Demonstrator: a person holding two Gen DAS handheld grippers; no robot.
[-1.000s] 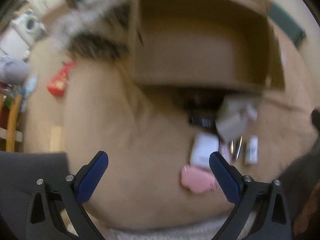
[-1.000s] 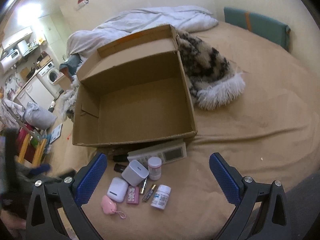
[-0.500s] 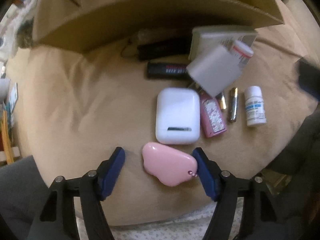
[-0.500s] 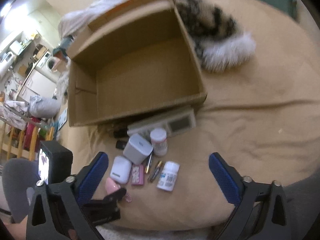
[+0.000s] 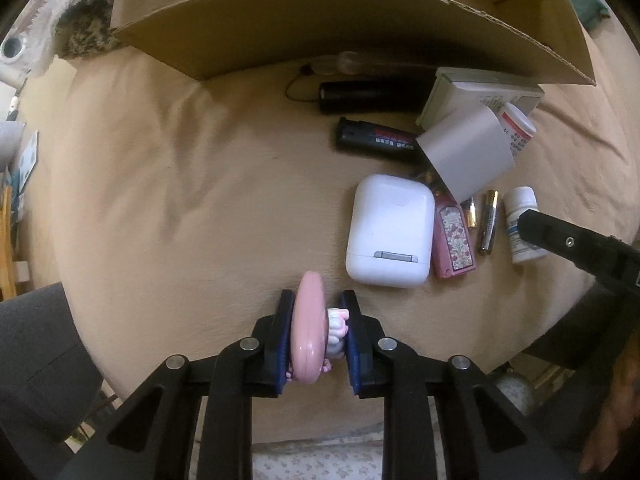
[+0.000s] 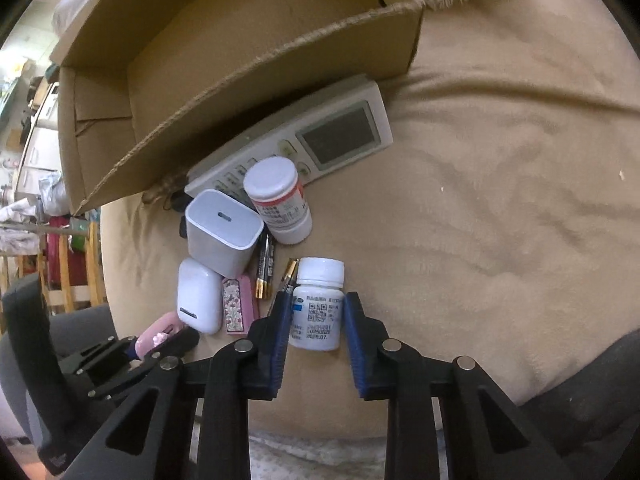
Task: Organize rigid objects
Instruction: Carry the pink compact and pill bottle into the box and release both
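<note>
Item: pink compact, hard, light, glossy, likely slippery; our left tool pinches its flat faces near the bed's front edge. White pill bottle, rigid, light; our right tool clamps its sides.

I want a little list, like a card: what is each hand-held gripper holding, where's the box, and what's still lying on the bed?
left hand-held gripper: just closed, shut on pink case
right hand-held gripper: just closed, shut on white bottle
box: open, empty, behind the pile
still on bed: remote, charger, earbud case, red-label bottle, batteries, floral case
</note>
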